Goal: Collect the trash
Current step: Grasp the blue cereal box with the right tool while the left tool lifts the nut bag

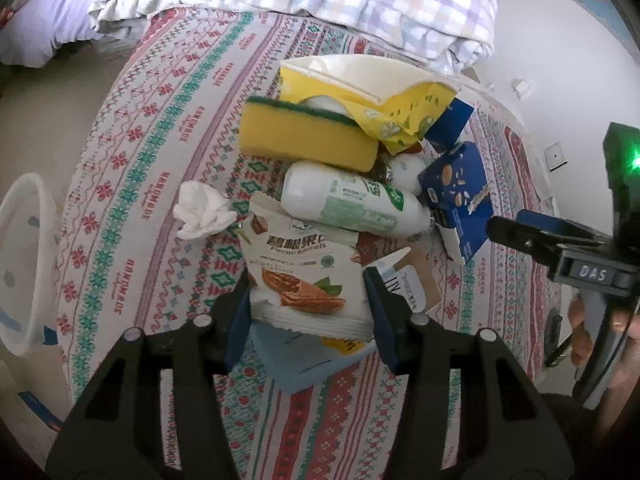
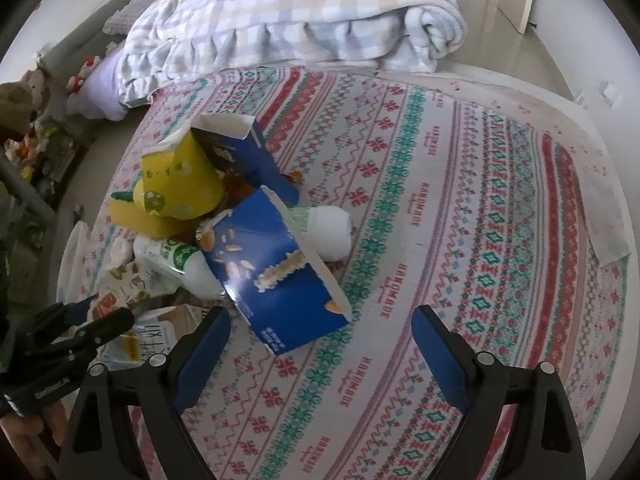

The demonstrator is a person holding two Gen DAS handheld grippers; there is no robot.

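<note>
A pile of trash lies on the patterned bedsheet [image 1: 132, 184]. My left gripper [image 1: 308, 300] is open, its jaws on either side of a white pecan snack bag [image 1: 304, 272]; whether the pads touch it I cannot tell. Behind the bag lie a white bottle [image 1: 352, 200], a yellow sponge [image 1: 304, 136], a yellow torn box [image 1: 360, 88], a blue carton [image 1: 460, 196] and a crumpled tissue [image 1: 204, 212]. My right gripper [image 2: 320, 340] is open and empty, just in front of the blue carton [image 2: 272, 260]; it also shows at the right of the left wrist view [image 1: 560, 244].
A white bin with a liner [image 1: 24, 264] stands left of the bed. A folded checked blanket [image 2: 300, 20] lies at the back. Bare sheet [image 2: 480, 220] spreads to the right of the pile. Stuffed toys [image 2: 24, 100] sit far left.
</note>
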